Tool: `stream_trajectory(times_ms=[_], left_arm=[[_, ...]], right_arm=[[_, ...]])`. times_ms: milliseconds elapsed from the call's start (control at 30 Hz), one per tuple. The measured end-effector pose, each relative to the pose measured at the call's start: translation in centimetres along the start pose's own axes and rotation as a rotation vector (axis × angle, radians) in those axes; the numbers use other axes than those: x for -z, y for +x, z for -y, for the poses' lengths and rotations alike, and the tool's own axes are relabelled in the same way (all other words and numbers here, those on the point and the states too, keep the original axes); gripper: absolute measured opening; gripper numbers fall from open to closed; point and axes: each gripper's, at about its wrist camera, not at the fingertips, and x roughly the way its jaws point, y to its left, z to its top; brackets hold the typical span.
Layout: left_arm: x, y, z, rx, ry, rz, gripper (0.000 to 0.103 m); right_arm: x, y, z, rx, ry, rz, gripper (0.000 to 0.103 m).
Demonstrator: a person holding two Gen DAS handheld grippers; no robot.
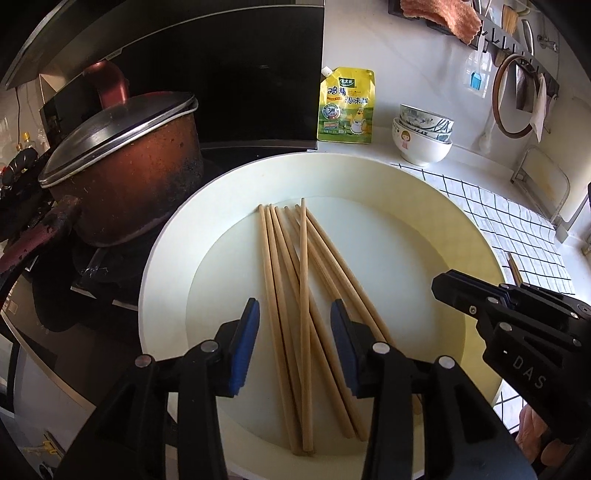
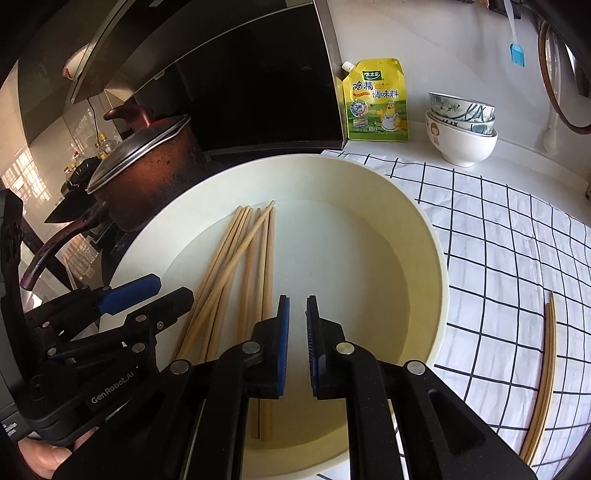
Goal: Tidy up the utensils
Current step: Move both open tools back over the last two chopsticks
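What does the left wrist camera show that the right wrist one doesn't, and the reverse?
Left wrist only: the pink cloth on the wall rack, and the right gripper with its jaws together, over the basin's right side.

Right wrist only: the pair of chopsticks in full, lying on the checked cloth, and the left gripper, open, over the basin's left side.

Both: the cream basin holding loose chopsticks, the lidded pot, the seasoning pouch and the stacked bowls.

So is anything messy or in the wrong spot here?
Yes. The chopsticks in the white basin lie jumbled, one crossing over the others. A separate pair of chopsticks sits outside on the checked cloth. The pot lid also sits askew on the scorched pot.
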Motion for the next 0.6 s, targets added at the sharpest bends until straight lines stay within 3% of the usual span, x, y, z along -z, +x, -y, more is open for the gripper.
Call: stream_trajectory(times_ms=[267,600], left_arm=[[0.6,-2.3,0.7,-0.014,-0.013,0.032,0.051],[1.1,-3.9,4.3,0.005,0.018,0.039,0.051]], right_arm=[[0.9,-2.8,0.7,0.006,-0.004,0.042,0.014],[2.9,-6.5,3.9,0.051,0.019,0.08,0.022]])
